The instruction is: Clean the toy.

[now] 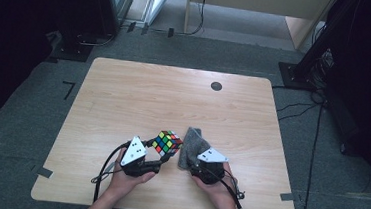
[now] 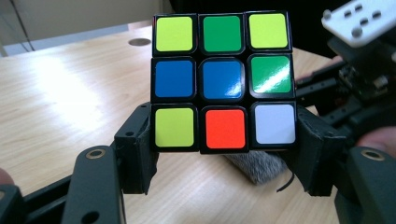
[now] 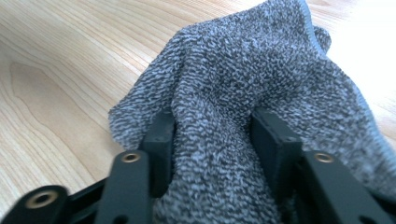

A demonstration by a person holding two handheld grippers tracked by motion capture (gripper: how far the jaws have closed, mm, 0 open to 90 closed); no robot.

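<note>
A: Status of the left claw (image 2: 223,154)?

B: Clamped on the puzzle cube (image 2: 223,81). The two jaws press on opposite sides of the bottom layer, and the cube stands upright between them, raised clear of the desk (image 1: 139,96). On the desk as the high view frames it, the cube (image 1: 167,142) sits at about 6 o'clock, near the front edge.

A: And the right claw (image 3: 212,140)?

B: Closed on the grey cloth (image 3: 261,84). A thick fold is bunched between the jaws, and both pads dig into the weave. The cloth (image 1: 193,146) lies just at 3 o'clock of the cube, close enough that I cannot tell whether they touch.

A: Handling properties of the cube?

B: Judged rigid, light, with glossy sticker faces that reflect the lamps. The faces are likely slippery, and the layers can rotate under uneven load. Hold it on two flat opposite faces, as now, squarely on one layer.

A: And the cloth?

B: Soft, limp, with a coarse knit, so it should grip well but gives no stiffness. It will drape and fold under its own weight. Take it by a gathered bunch rather than by a single edge.
</note>
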